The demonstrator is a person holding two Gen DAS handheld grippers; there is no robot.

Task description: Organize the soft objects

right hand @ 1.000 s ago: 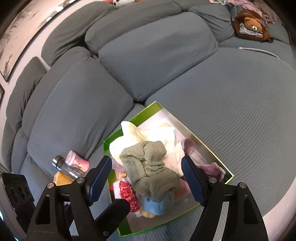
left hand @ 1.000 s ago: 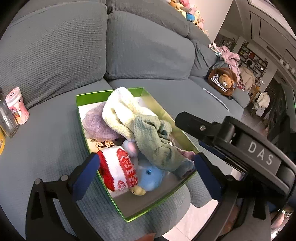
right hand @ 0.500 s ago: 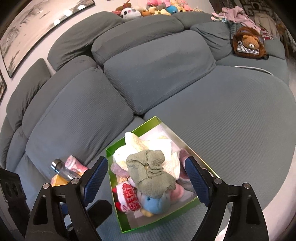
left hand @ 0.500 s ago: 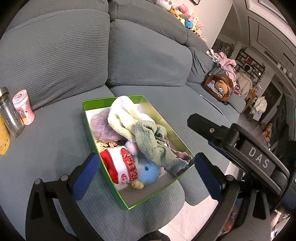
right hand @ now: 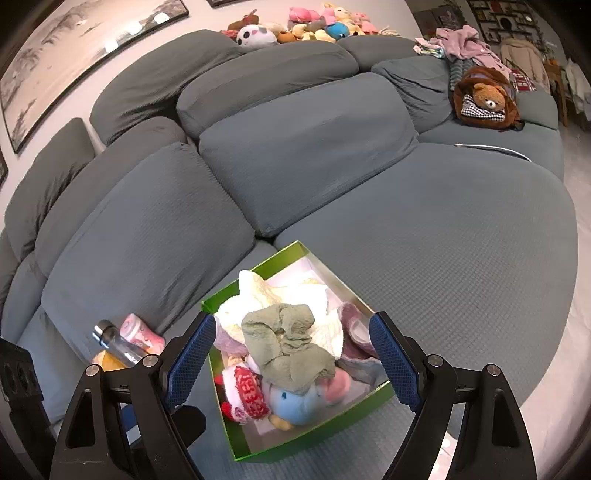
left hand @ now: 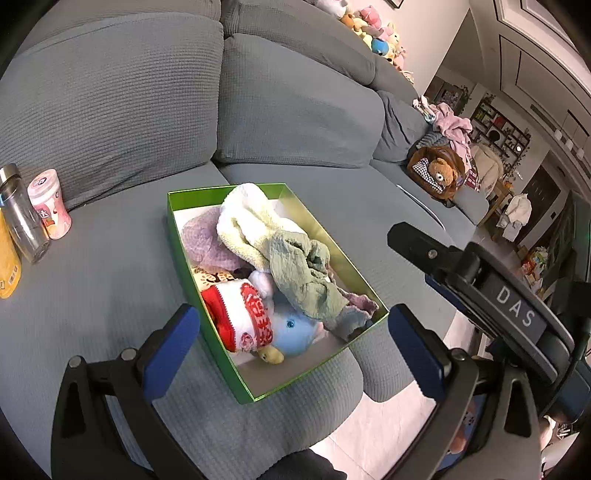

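A green box [left hand: 184, 258] [right hand: 251, 413] sits on the grey sofa seat near its front edge. It holds a grey-green cloth [left hand: 303, 269] [right hand: 288, 347], a cream towel [left hand: 251, 221] [right hand: 258, 299], a purple cloth [left hand: 207, 243], a blue plush toy [left hand: 291, 336] [right hand: 291, 402] and a red-and-white knit item [left hand: 240, 314] [right hand: 247, 395]. My left gripper [left hand: 291, 354] is open and empty, above and in front of the box. My right gripper [right hand: 291, 358] is open and empty, higher above the box.
A clear bottle [left hand: 22, 218] [right hand: 114, 343], a pink canister [left hand: 50, 208] [right hand: 142, 336] and a yellow packet [left hand: 7, 258] stand on the seat left of the box. A teddy-bear bag [left hand: 436, 171] [right hand: 484, 99] lies far right. Plush toys [right hand: 303, 27] line the sofa back.
Both grippers have pulled back and up from the box, which looks smaller and farther now. The box contents have not moved.
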